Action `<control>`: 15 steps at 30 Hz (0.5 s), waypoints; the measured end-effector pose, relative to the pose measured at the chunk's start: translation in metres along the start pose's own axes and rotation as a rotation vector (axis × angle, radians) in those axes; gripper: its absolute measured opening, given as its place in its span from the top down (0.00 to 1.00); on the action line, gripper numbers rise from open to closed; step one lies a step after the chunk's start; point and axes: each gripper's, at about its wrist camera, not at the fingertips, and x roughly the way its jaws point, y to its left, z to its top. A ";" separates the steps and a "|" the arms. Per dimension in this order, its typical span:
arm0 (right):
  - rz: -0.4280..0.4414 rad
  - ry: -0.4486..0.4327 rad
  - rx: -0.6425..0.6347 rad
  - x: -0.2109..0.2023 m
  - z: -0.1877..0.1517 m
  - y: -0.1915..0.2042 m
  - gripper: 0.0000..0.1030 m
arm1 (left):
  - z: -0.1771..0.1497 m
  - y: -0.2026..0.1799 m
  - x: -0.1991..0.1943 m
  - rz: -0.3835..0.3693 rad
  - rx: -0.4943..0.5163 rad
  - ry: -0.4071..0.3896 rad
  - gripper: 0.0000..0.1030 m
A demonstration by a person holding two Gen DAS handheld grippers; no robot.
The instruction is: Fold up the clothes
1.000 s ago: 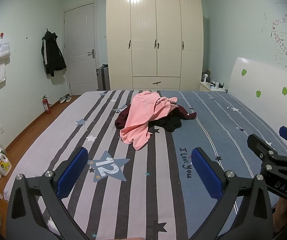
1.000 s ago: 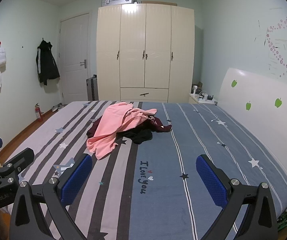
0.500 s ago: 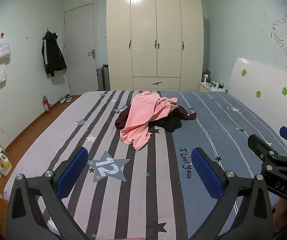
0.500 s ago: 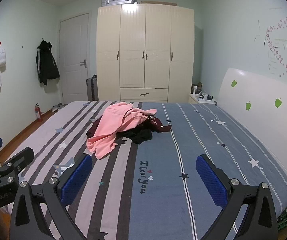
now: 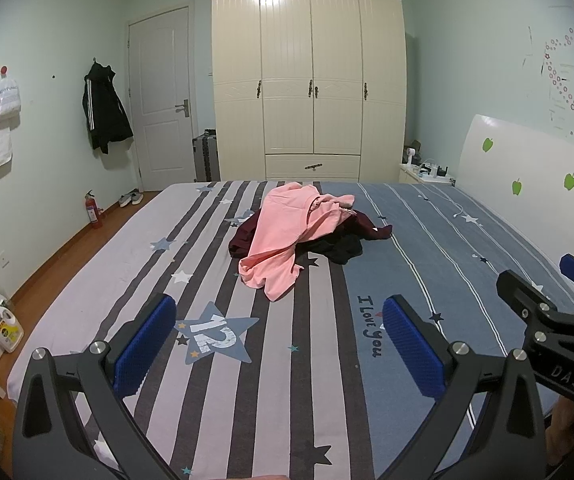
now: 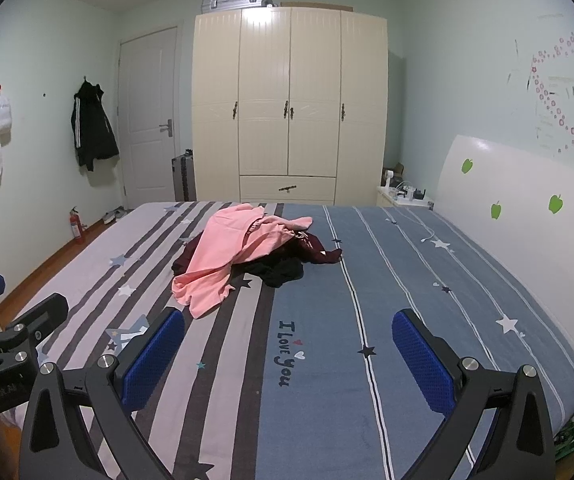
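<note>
Left wrist view showed the left gripper (image 5: 275, 344) low in the frame, its blue-padded fingers (image 5: 145, 344) spread wide with nothing between them — a ready stance, I judged, for a task not yet begun. Above the fingers, at centre frame, the clothes lay heaped on the bed (image 5: 467, 248): a pink garment (image 5: 287, 236) draped over a maroon garment (image 5: 361, 226) and a black garment (image 5: 341, 248), all touching, well apart from both tools. At the right edge, the right gripper (image 5: 567, 300) hung level beside the left one, probably so both could go forward together.

From the right wrist view, the left gripper (image 6: 11, 320) sat at the left edge, the pile at centre left, and the right gripper's fingers (image 6: 423, 356) likewise stood apart and empty over the blue half of the sheet.

Compared with a second before, nothing had visibly shifted — the heap, the fingers' spread and both viewpoints matched.
</note>
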 end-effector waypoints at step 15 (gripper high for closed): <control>0.006 -0.005 -0.001 -0.001 -0.001 -0.006 0.00 | 0.001 -0.004 -0.004 0.033 -0.010 -0.006 0.01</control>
